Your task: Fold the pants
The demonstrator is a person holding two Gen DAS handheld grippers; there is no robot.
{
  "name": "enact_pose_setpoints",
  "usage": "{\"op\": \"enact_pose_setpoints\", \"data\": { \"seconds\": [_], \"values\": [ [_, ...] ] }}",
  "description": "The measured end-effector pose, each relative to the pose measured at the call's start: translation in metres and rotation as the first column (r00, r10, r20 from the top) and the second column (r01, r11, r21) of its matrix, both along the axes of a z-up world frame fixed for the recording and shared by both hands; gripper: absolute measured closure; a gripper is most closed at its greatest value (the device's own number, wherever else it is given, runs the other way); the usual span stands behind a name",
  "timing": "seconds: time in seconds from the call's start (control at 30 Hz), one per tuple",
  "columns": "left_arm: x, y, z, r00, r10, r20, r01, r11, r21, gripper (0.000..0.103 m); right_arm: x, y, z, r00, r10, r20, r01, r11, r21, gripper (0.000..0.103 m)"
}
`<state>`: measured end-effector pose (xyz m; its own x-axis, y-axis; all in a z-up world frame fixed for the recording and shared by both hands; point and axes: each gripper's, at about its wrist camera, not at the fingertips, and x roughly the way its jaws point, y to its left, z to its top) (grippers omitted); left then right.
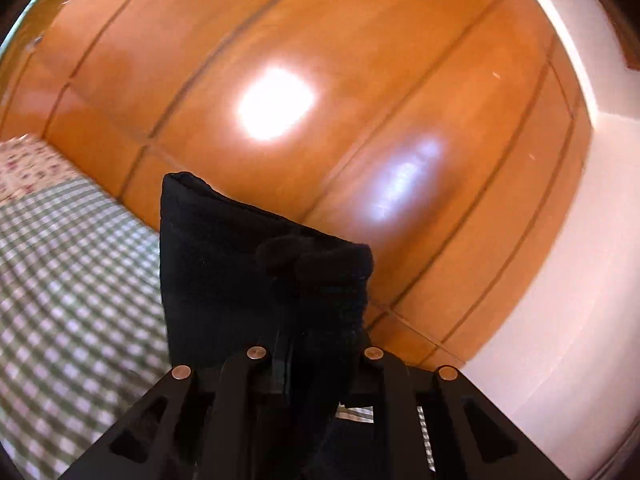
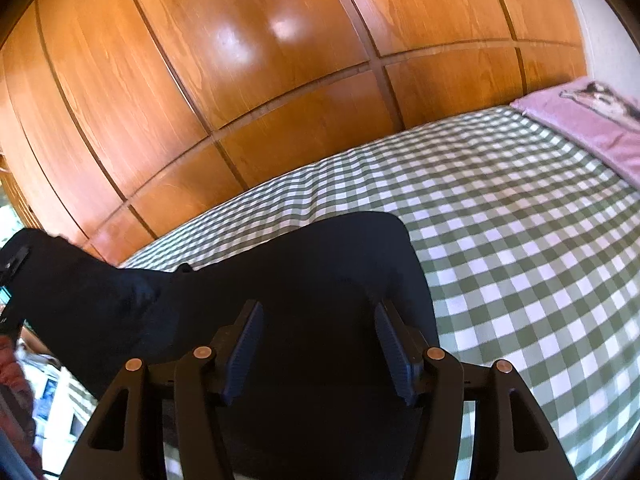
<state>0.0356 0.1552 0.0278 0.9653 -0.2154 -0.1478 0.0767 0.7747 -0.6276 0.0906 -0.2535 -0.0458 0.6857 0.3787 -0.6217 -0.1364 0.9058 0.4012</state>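
The black pants point(image 2: 304, 264) lie on the green-and-white checked bed point(image 2: 520, 240), with one end lifted at the far left. My left gripper point(image 1: 284, 344) is shut on the black pants point(image 1: 224, 248) and holds a folded end up above the bed, in front of the wooden wardrobe. That gripper shows at the left edge of the right wrist view point(image 2: 10, 280). My right gripper point(image 2: 318, 320) is open, just above the dark fabric, with the blue pads point(image 2: 248, 336) apart and nothing between them.
A glossy wooden wardrobe point(image 2: 240, 80) runs along the far side of the bed. A pink pillow point(image 2: 592, 120) lies at the right end, a floral pillow point(image 1: 28, 164) at the other. A white wall point(image 1: 580, 280) stands right of the left gripper.
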Motion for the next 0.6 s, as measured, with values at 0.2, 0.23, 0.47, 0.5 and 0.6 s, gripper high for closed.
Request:
{"op": "enact_pose_setpoints", "data": {
  "seconds": [0.2, 0.23, 0.47, 0.5, 0.6],
  "values": [
    [0.011, -0.053, 0.021, 0.990, -0.136, 0.020, 0.134, 0.987, 0.091, 0.089, -0.015, -0.005, 0.006, 1.000, 0.021, 0.009, -0.021, 0.999, 0.039, 0.044],
    [0.013, -0.065, 0.023, 0.986, -0.167, 0.015, 0.165, 0.980, 0.108, 0.089, -0.017, -0.007, 0.008, 1.000, 0.019, 0.011, -0.019, 0.999, 0.046, 0.044],
    [0.022, -0.139, 0.021, 0.942, -0.334, -0.020, 0.331, 0.924, 0.192, 0.089, -0.023, -0.040, 0.010, 0.998, -0.057, 0.003, 0.057, 0.994, 0.093, 0.044],
    [0.024, -0.153, 0.017, 0.933, -0.358, -0.033, 0.358, 0.912, 0.202, 0.089, -0.024, -0.047, 0.010, 0.997, -0.072, 0.001, 0.072, 0.993, 0.098, 0.044],
    [0.031, -0.176, 0.006, 0.912, -0.406, -0.061, 0.410, 0.890, 0.201, 0.089, -0.028, -0.061, 0.011, 0.994, -0.107, -0.002, 0.107, 0.989, 0.106, 0.044]
  ]
}}
